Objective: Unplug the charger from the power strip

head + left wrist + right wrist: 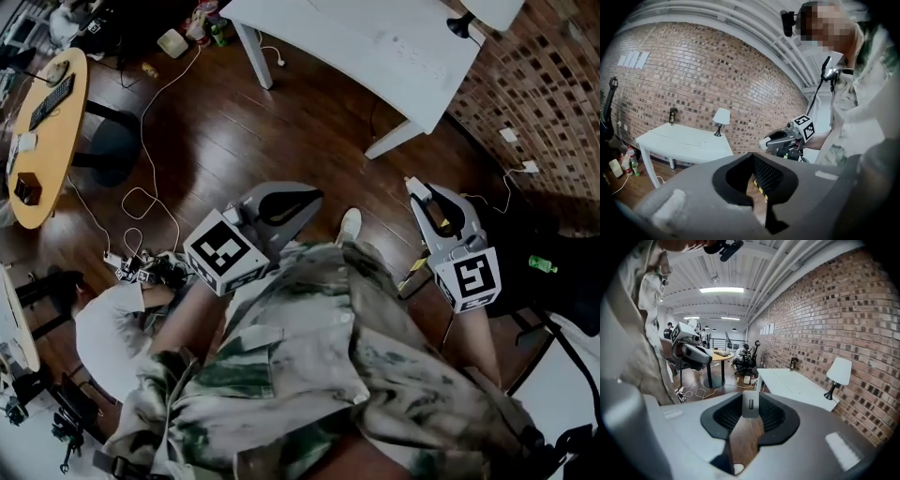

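Camouflage shirt (328, 375) fills the foreground. Beyond it, the right hand-held gripper (750, 409) is clamped on the charger (750, 401), held aloft and well apart from the floor's power strip (141, 269). The left hand-held gripper (753, 157) is closed and empty. Carry the charger level and squeeze it squarely so it can't twist out.

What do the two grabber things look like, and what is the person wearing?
Both the left gripper and the right gripper are smooth grey shells lined with black, narrowing to two jaws. Each carries a white cube with black square markers: the left cube and the right cube. The person wears a loose shirt blotched green and white.
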Tool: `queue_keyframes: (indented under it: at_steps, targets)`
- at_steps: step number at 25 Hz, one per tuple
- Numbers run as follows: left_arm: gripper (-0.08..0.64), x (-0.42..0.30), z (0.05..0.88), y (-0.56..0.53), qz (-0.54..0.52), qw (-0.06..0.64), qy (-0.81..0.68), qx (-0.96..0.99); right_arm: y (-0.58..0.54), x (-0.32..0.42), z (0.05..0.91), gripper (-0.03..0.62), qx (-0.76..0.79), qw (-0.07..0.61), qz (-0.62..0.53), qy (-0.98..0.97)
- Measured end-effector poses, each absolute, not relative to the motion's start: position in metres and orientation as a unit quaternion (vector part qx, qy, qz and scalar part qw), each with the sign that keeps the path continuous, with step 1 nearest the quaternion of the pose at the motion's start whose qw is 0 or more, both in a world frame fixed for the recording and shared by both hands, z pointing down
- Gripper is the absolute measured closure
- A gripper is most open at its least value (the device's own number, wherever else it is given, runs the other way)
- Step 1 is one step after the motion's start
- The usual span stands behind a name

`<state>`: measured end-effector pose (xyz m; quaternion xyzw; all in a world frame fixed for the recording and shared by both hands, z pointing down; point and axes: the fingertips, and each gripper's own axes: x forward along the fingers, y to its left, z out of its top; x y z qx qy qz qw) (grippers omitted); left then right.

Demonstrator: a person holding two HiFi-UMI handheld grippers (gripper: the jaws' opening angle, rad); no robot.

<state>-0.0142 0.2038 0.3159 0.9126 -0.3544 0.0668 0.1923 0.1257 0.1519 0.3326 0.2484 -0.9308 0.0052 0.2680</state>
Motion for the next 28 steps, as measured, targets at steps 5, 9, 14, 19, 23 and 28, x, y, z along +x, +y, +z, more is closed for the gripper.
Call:
queue_keyframes:
  at_steps: [5, 9, 14, 19, 23, 28]
  targets:
    - [0.557, -0.073, 0.329, 0.270, 0.076, 0.188, -0.340, 0.918, 0.225, 0.071, 0.323, 0.485, 0.263, 0.265, 0.009, -0.928]
    - [0.557, -0.101, 0.341, 0.303, 0.079, 0.216, -0.331, 0.915, 0.269, 0.057, 0.316, 0.485, 0.273, 0.275, 0.014, -0.922]
    - [0.558, -0.106, 0.324, 0.328, 0.050, 0.206, -0.332, 0.919, 0.303, 0.061, 0.302, 0.485, 0.292, 0.267, 0.009, -0.918]
    - [0.558, -0.081, 0.315, 0.350, 0.042, 0.198, -0.321, 0.925, 0.338, 0.080, 0.289, 0.485, 0.305, 0.256, -0.006, -0.917]
    - [0.557, -0.038, 0.308, 0.372, 0.047, 0.197, -0.304, 0.931, 0.370, 0.120, 0.281, 0.485, 0.320, 0.246, 0.003, -0.915]
    - [0.557, 0.024, 0.307, 0.409, 0.054, 0.180, -0.296, 0.937, 0.415, 0.178, 0.281, 0.485, 0.337, 0.231, 0.017, -0.913]
